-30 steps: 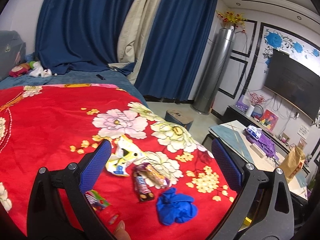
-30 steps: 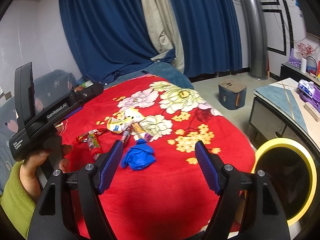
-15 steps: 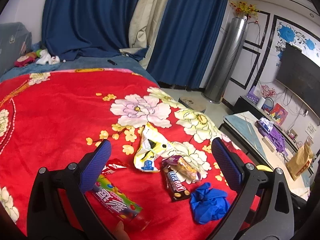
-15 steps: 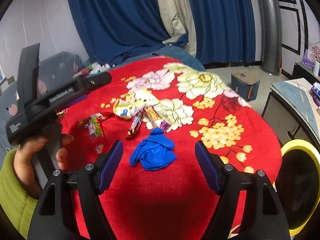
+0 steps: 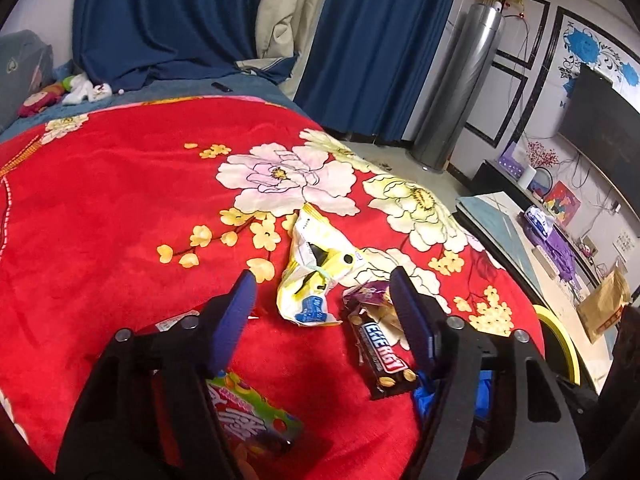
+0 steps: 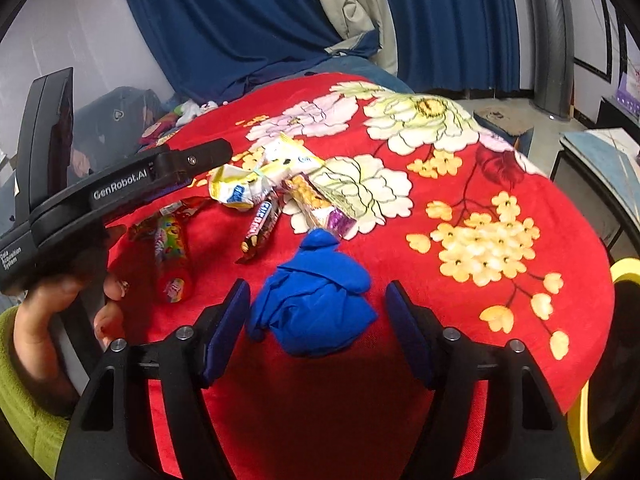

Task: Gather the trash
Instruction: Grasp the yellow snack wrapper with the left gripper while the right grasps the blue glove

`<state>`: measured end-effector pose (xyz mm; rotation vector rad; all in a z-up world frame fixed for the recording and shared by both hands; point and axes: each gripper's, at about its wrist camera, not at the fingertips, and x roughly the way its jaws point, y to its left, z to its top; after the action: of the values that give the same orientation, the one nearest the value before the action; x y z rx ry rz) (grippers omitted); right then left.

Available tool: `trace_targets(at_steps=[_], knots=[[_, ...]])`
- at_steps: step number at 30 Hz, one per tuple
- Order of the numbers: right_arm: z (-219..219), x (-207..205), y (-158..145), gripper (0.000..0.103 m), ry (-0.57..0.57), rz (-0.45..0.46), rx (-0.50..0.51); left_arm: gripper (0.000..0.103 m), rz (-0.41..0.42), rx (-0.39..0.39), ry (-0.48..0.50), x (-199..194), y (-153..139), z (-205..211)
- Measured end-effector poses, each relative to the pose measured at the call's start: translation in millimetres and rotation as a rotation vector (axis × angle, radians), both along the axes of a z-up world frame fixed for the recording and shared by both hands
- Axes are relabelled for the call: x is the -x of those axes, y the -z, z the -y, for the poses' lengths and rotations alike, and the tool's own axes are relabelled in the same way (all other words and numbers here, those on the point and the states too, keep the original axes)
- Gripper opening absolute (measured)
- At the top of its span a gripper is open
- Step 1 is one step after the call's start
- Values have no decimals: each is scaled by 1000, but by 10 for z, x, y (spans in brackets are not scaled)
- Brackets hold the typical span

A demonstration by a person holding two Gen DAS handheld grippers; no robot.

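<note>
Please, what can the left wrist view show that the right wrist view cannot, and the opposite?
Only the left wrist view shows the television on the wall. Only the right wrist view shows the hand that holds the left gripper. Both show the red blanket, the yellow wrapper, the chocolate bar and the blue glove.

Both claws lower, narrowed; right claw (image 6: pixel 318 320) straddles blue glove (image 6: pixel 316 304).
</note>
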<state>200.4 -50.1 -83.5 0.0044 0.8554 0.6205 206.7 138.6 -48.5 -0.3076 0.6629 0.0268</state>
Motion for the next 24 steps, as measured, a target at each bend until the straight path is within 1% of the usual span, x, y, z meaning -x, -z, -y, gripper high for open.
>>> trace_targets(at_steps=[4, 5, 6, 7, 8, 9, 10, 12, 15, 19, 24], knots=[[12, -28, 80, 55, 3, -26, -6, 40, -33, 22, -5, -93, 58, -47], [17, -27, 93, 50, 5, -25, -9, 36, -41, 25, -4, -115, 75, -51], [21, -23, 100, 45, 4, -27, -10, 35, -53, 28, -2, -140, 101, -58], [27, -19, 107, 42, 4, -29, -12, 30, -62, 30, 0, -157, 121, -62], [30, -17, 110, 37, 4, -28, -14, 27, -69, 34, 2, -172, 140, -66], [33, -9, 111, 34, 2, -25, -12, 26, -78, 37, 2, -188, 161, -70], [37, 0, 109, 33, -1, -22, -10, 25, -80, 37, 1, -200, 169, -73], [57, 11, 105, 30, 1, -18, -12, 19, -83, 39, 3, -211, 182, -75], [84, 15, 112, 27, 5, -20, -18, 12, -89, 38, 4, -217, 209, -76], [89, 32, 113, 26, 8, -13, -17, 3, -81, 60, 22, -211, 228, -81], [111, 31, 123, 23, 13, -12, -23, 2, -48, 53, 42, -172, 195, -32]])
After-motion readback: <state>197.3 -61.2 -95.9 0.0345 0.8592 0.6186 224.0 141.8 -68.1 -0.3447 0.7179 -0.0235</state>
